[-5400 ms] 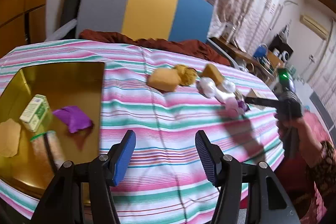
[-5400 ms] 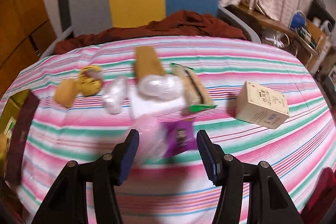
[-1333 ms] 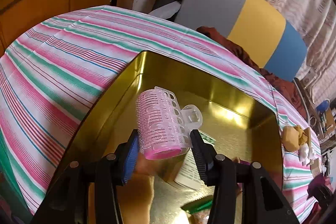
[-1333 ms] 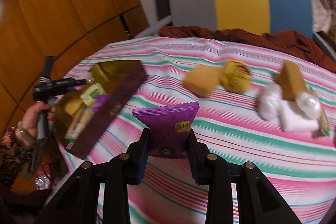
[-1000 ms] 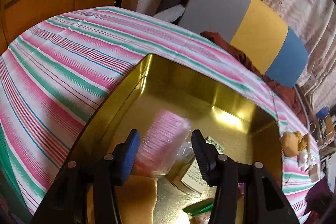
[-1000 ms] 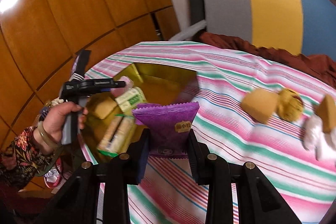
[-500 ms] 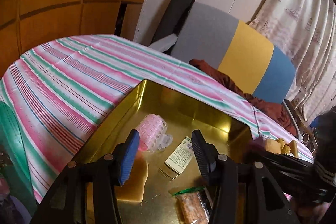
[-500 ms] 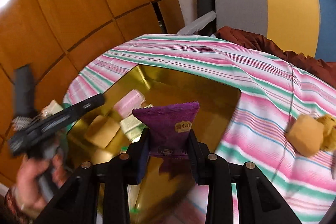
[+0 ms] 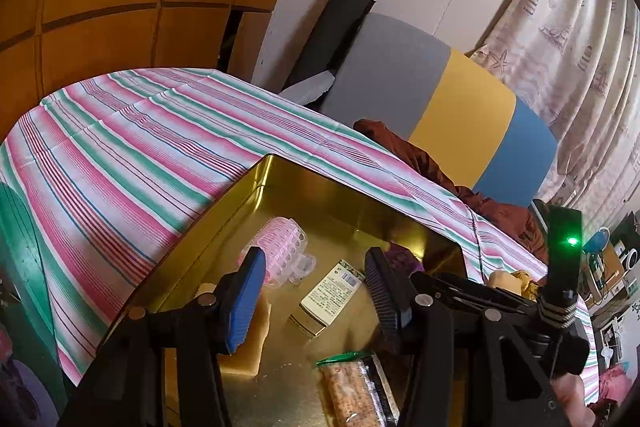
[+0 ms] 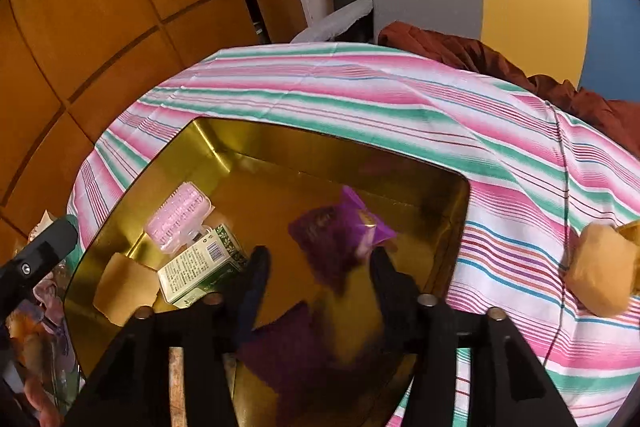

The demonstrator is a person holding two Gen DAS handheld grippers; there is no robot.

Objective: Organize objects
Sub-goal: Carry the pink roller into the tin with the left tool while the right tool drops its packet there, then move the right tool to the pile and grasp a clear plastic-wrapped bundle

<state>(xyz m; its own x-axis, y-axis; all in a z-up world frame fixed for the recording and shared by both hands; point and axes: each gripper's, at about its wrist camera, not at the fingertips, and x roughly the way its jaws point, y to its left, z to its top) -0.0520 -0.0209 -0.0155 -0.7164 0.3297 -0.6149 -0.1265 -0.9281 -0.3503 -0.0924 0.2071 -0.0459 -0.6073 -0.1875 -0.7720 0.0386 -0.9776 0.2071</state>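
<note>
Right wrist view: the right gripper [image 10: 316, 279] was opening, its purple packet [image 10: 340, 231] dropping free into the gold tin [image 10: 320, 143] beside the roller [image 10: 178, 215] and carton [image 10: 200, 267]. Left gripper [image 9: 316, 291] hung open, empty. Buns [image 10: 600, 267] outside the tin were left.

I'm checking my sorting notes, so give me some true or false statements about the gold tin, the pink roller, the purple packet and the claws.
1. The pink hair roller lies inside the gold tin. True.
2. The left claw grips the roller. False: nothing is between its open jaws.
3. The purple snack packet is over the tin, free of the opening right claw. True.
4. The green and white carton sits on the striped tablecloth. False: it is in the tin.
</note>
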